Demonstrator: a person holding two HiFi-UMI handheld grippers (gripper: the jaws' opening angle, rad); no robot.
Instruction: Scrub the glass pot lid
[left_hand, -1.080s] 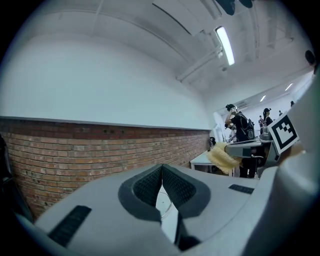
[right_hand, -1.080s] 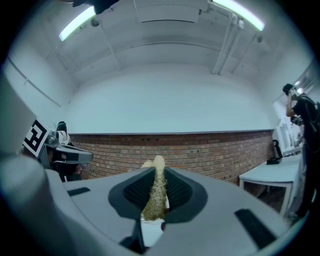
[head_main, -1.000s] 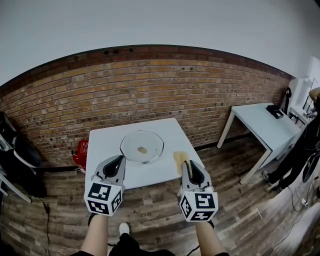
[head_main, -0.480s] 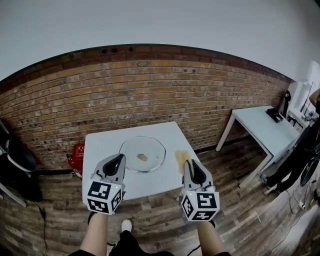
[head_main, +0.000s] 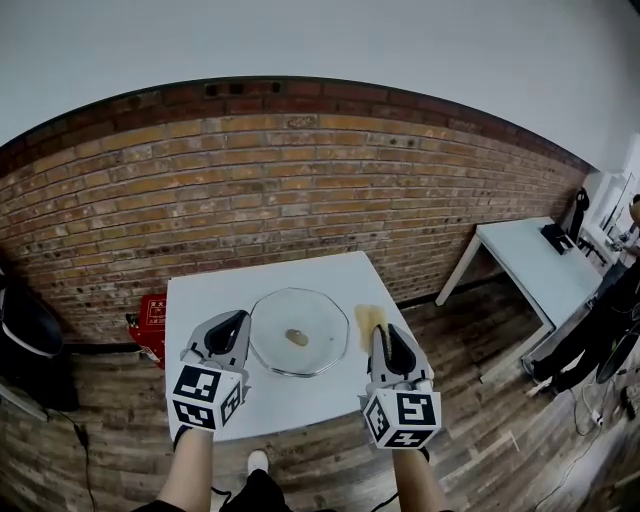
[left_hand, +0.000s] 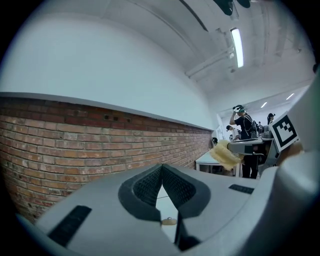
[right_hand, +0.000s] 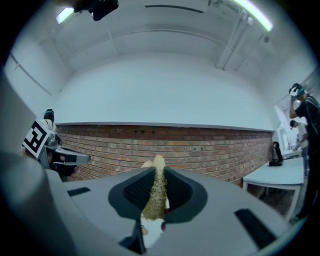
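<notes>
The glass pot lid (head_main: 312, 352) lies flat near the middle of the white bench (head_main: 203, 305), with its knob (head_main: 297, 337) uppermost. Compared with a second ago, the bench and lid are seen larger and lower in the head view, so the person has evidently drawn closer. The lid, which then lay mostly ahead of the tool tips, is now flanked by them.

The left hand-held gripper (head_main: 236, 322) is held just beside the lid's left rim. In its own view its jaws are pressed together at the tips with nothing caught between them. A small pale shape is glimpsed through the gap below the pads; it is possibly the lid's knob, though it is too small to be sure.

The right hand-held gripper (head_main: 383, 338) is clamped on a yellowish sponge (head_main: 368, 318). The sponge is seen edge-on between the pads in the right gripper view and pokes out past the tips. It is carried just to the right of the lid's rim and appears to be clear of the glass.

From this the approach is judged nearly complete and the scrubbing not yet begun, since no contact between sponge and lid is shown. The sponge would next need to be brought over and lowered onto the glass. The lid may need to be steadied by the left tool, as smooth glass on a smooth bench could well slide under a sideways stroke.
</notes>
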